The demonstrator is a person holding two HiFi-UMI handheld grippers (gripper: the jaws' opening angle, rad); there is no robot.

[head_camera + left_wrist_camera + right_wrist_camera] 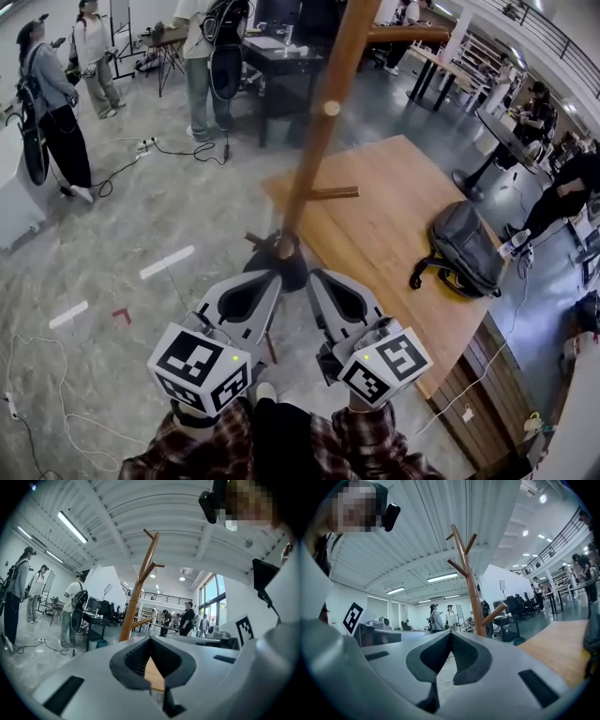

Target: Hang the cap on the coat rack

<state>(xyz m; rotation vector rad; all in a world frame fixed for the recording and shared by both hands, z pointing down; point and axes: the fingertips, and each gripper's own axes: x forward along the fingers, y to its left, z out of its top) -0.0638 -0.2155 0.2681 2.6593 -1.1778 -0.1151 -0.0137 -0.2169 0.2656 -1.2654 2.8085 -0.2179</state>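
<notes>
I hold both tools out level in front of me, side by side, aimed at the coat rack [323, 122]. My left hand-held gripper [274, 277] is closed; in its own view [151, 638] the dark ribbed pads meet at the tips with nothing caught between them, and only a sliver of pale wood shows through the gap lower down. My right hand-held gripper [314, 276] is closed as well; in its view [451, 633] the tips touch and the small opening beneath them shows bare floor. In the head view the rack's brown pole runs from the top edge down to its foot just beyond the two sets of tips. A dark rounded shape [293, 265] sits around that foot, between and just past the tips; it may be the cap, but I cannot tell, and neither gripper view shows it. From the left gripper view the coat rack [136, 606] rises a little left of centre with its pegs forking near the top; from the right gripper view it [471, 588] stands just right of centre, with bare pegs branching off. The pole stands at the edge of a low wooden platform [384, 216], on which a grey backpack [464, 248] lies well to the right. Several people [47, 103] stand far off at the left, and my plaid sleeves [206, 448] show at the bottom edge.
</notes>
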